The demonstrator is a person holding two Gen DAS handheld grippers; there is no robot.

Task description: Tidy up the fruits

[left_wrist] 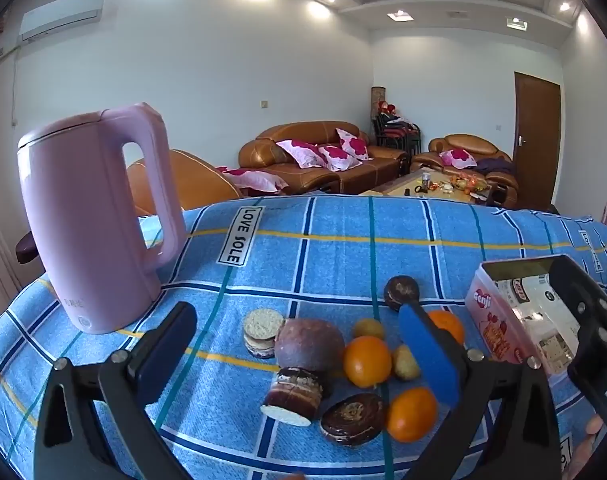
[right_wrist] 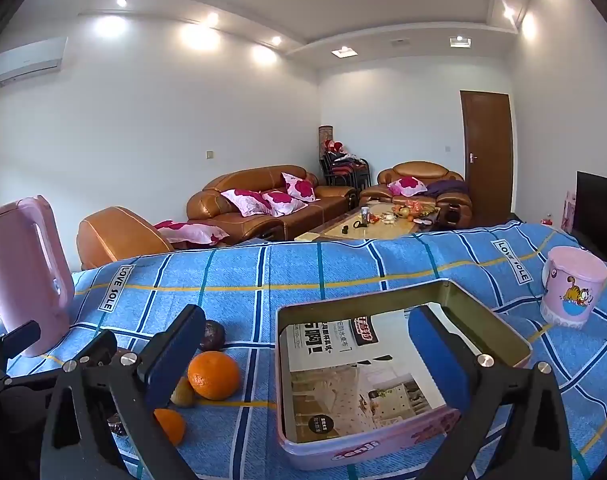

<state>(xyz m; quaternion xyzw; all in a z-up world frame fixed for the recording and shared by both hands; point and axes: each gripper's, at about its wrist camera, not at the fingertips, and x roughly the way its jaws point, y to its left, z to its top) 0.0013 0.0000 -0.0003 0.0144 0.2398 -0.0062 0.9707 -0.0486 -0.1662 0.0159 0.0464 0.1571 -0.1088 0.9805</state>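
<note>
Gaping wide and empty, both claws; only the right view shows a cartoon cup (right_wrist: 574, 286).

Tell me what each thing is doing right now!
Left tongs: open, empty.
Right tongs: open, empty.
Pink rectangular tin box: lid off, no fruit inside.
Pink plastic kettle: upright, lid closed.
Round orange fruits: loose on the blue checked cloth.
Pink cartoon cup: upright.

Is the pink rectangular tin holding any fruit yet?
No fruit. The pink rectangular tin is open, showing only a printed paper on its bottom.
</note>
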